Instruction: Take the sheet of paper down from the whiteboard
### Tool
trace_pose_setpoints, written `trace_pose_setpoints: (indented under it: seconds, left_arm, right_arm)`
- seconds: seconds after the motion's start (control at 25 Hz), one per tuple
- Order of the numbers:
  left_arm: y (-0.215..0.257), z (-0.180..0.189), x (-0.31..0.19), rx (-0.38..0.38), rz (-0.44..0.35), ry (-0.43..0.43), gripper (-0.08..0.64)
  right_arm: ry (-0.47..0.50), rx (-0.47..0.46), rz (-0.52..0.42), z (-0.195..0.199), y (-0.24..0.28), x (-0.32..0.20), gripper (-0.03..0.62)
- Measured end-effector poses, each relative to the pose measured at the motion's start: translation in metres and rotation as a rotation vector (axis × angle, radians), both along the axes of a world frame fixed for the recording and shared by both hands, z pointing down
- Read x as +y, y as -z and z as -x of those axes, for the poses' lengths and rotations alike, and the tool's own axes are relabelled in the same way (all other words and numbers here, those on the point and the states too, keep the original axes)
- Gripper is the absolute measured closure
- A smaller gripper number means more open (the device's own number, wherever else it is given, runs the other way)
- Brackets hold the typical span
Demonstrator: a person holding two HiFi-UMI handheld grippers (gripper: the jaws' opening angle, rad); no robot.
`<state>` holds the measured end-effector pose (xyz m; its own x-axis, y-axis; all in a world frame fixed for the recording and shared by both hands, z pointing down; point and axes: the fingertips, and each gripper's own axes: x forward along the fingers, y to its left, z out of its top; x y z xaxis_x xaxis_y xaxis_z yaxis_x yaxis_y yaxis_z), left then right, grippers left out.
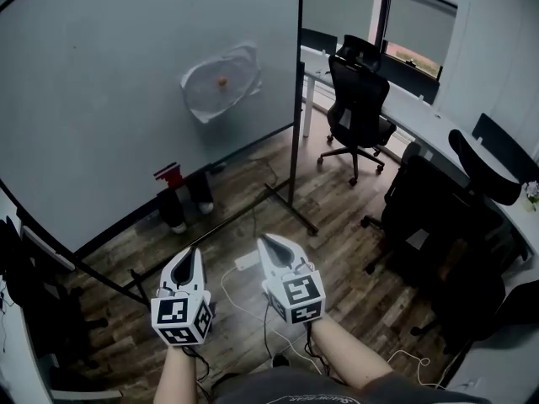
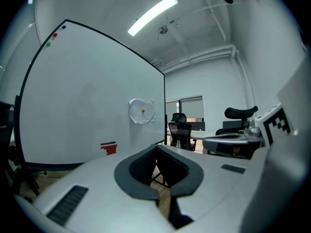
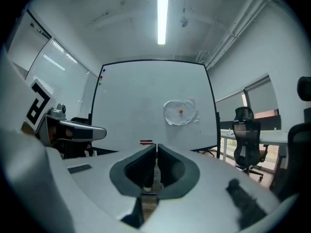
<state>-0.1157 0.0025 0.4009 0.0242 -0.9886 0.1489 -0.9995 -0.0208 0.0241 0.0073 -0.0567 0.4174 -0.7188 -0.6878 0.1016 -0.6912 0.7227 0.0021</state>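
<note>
Open wooden floor (image 1: 244,192) fills the centre of the frame, running up to the whiteboard (image 1: 109,99) at upper left. The stand's foot bar (image 1: 290,209) juts across the centre. A white adapter (image 1: 246,261) with its cable lies lower centre. An office chair (image 1: 358,112) stands upper right, and darker chairs (image 1: 438,225) crowd the right edge.

Left claw (image 1: 194,251) and right claw (image 1: 264,239), both closed, seemingly empty, point forward.

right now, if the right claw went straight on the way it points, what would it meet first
The right claw would probably meet the whiteboard low down, below and left of the sheet of paper; nothing shows between.
</note>
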Motion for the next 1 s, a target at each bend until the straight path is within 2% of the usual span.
trace_pose_setpoints:
  seconds: [0.2,0.44,0.56,0.72,1.0]
  left_arm:
    - [-0.008,-0.008,-0.02,-0.021,0.04,0.015,0.546]
    - [-0.016,0.004,-0.053,-0.025,0.066,0.011,0.546]
    - [-0.021,0.01,-0.081,-0.008,0.067,-0.002,0.546]
    - [-0.023,0.021,-0.124,0.004,0.069,-0.031,0.546]
    - [-0.016,0.066,-0.211,0.018,0.062,-0.04,0.546]
  right_arm:
    - [0.007,-0.011,0.028,-0.001,-0.007,-0.025,0.568]
    - [-0.015,0.012,0.074,0.006,-0.017,-0.057,0.569]
    - [-0.039,0.026,0.105,0.01,-0.021,-0.079,0.569]
    - [-0.074,0.047,0.092,0.015,-0.02,-0.117,0.569]
    - [-0.095,0.036,0.075,0.05,-0.006,-0.197,0.568]
